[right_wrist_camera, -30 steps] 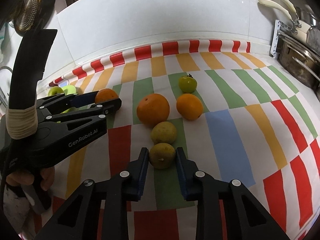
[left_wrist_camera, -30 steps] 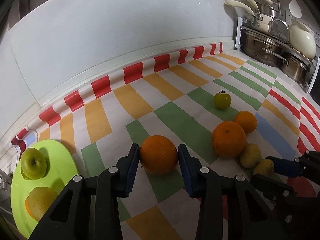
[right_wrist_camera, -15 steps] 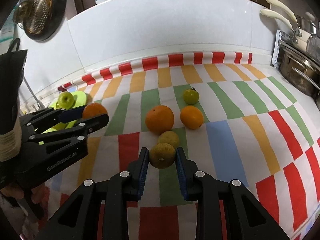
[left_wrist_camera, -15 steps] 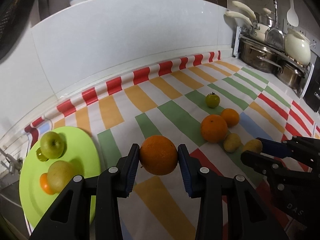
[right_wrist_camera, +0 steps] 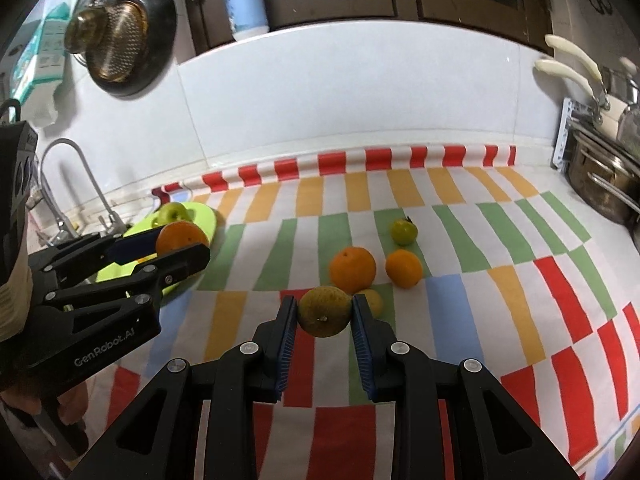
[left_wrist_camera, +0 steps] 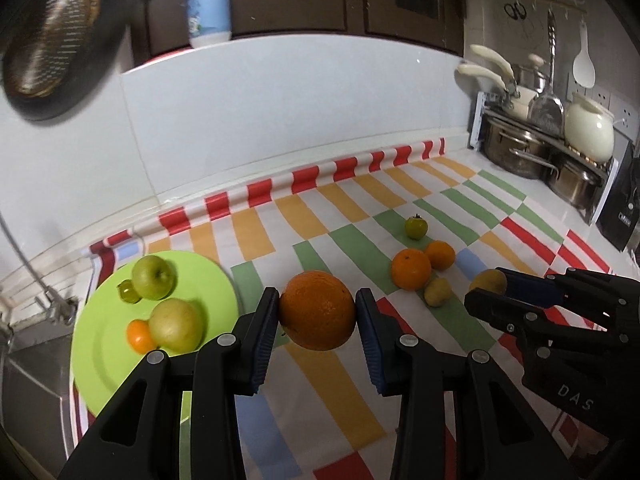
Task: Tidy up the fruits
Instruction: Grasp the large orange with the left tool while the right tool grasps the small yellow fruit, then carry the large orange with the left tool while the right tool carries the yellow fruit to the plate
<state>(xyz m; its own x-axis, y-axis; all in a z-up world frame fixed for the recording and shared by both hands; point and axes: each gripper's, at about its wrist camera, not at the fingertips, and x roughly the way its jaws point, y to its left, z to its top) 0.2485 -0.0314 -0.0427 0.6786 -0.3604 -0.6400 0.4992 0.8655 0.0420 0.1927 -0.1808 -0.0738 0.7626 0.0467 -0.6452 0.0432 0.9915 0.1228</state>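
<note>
Plate (left_wrist_camera: 104,344) w/ fruit left of the loose fruit cluster (left_wrist_camera: 412,274) (on cloth (left_wrist_camera: 328,376))

The left gripper (right_wrist_camera: 182,250) carries "GenRobot.AI" in pale letters on its black body, at the near left. The right gripper (left_wrist_camera: 486,292) shows "DAS" on its near right side.

Hanging strainer (right_wrist_camera: 116,36), blue bottle (left_wrist_camera: 209,2), steel pots (left_wrist_camera: 516,146)
</note>
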